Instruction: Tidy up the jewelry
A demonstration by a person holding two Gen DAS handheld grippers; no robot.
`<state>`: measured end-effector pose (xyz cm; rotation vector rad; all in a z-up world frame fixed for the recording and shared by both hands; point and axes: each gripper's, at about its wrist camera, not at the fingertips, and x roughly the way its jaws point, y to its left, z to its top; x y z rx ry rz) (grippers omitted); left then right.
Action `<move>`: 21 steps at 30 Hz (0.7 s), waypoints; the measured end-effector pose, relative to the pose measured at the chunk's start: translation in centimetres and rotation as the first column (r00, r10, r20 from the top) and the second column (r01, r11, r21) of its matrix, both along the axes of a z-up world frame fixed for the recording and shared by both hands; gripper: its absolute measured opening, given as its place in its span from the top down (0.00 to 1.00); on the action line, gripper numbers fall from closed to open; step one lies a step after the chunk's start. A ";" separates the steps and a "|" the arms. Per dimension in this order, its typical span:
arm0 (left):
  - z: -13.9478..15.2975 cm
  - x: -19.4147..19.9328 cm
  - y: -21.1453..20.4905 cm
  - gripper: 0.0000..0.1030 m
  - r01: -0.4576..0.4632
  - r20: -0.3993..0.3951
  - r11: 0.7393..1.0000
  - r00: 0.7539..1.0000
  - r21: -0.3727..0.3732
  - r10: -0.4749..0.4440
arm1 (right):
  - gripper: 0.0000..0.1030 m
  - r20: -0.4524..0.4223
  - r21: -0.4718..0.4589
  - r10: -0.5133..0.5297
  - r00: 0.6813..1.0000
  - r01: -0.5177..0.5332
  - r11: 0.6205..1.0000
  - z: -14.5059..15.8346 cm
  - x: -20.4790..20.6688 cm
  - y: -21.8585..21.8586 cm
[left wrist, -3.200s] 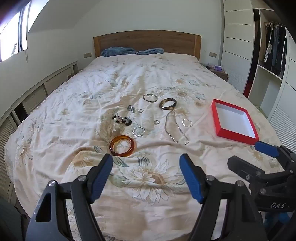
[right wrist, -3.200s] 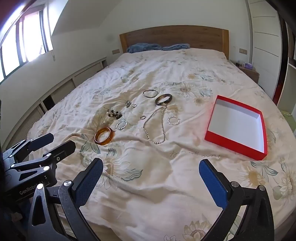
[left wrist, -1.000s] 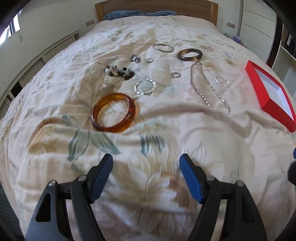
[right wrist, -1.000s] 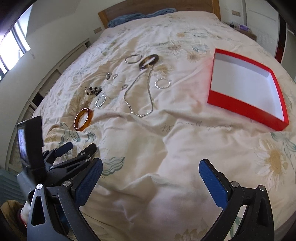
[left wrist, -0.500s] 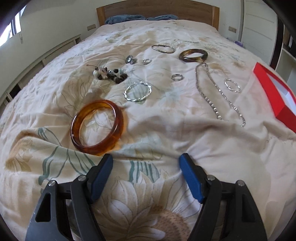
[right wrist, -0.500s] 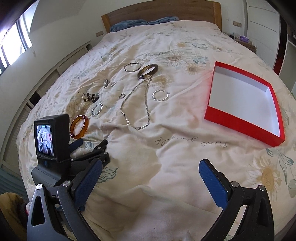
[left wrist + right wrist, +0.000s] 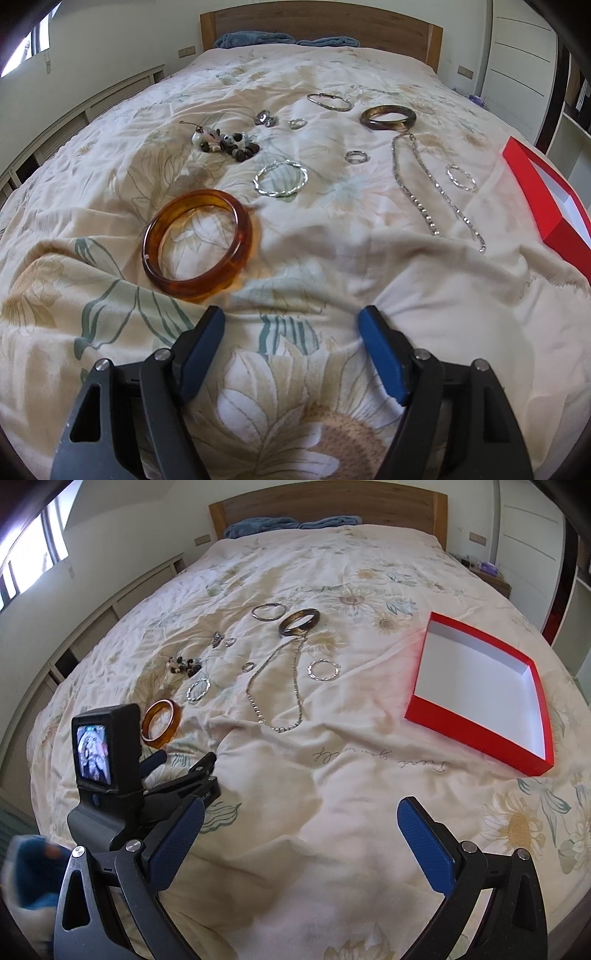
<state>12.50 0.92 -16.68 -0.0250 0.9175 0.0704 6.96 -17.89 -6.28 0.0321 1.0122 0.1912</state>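
Observation:
Jewelry lies spread on a floral bedspread. An amber bangle [image 7: 197, 243] lies just beyond my open, empty left gripper [image 7: 291, 325], slightly to its left; it also shows in the right wrist view [image 7: 161, 723]. Farther off lie a twisted silver bracelet [image 7: 280, 178], a dark bead bracelet [image 7: 225, 142], a brown bangle [image 7: 388, 117], a silver chain necklace [image 7: 432, 192] and small rings. A red box [image 7: 480, 694] with a white inside lies open at the right. My right gripper [image 7: 299, 830] is open and empty, low over the bed. The left gripper [image 7: 184, 764] shows at its left.
A wooden headboard [image 7: 321, 26] with blue pillows [image 7: 255, 38] stands at the far end. Low wall cabinets [image 7: 92, 627] run along the left. White wardrobe doors [image 7: 524, 48] stand at the right. The bedspread is wrinkled between the grippers and the jewelry.
My left gripper has moved forward and down toward the amber bangle, which now looks larger and closer. My right gripper has held about the same place; both jaws stayed open.

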 end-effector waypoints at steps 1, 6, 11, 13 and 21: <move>0.0 0.0 0.0 0.28 0.000 0.002 1.000 1.000 0.000 0.000 | 0.00 0.002 -0.007 0.008 1.000 -0.008 1.000 0.1 -0.1 0.2; 0.0 0.0 0.0 0.28 0.000 0.002 1.000 1.000 0.000 0.000 | 0.01 -0.001 -0.043 0.045 0.999 -0.045 0.998 0.3 -1.0 1.8; 0.0 0.0 0.0 0.27 0.000 0.002 1.000 1.000 0.000 0.000 | 0.00 0.002 -0.080 0.061 0.998 -0.061 0.995 0.6 -1.8 2.7; 0.0 0.0 0.0 0.28 0.000 0.002 1.000 1.000 0.000 0.000 | 0.00 -0.005 -0.102 0.062 0.998 -0.062 0.993 0.5 -1.9 2.9; 0.0 0.0 0.0 0.27 0.000 0.002 1.000 1.000 0.001 0.000 | 0.05 -0.045 -0.182 0.070 0.997 -0.077 0.980 -0.5 -2.4 3.3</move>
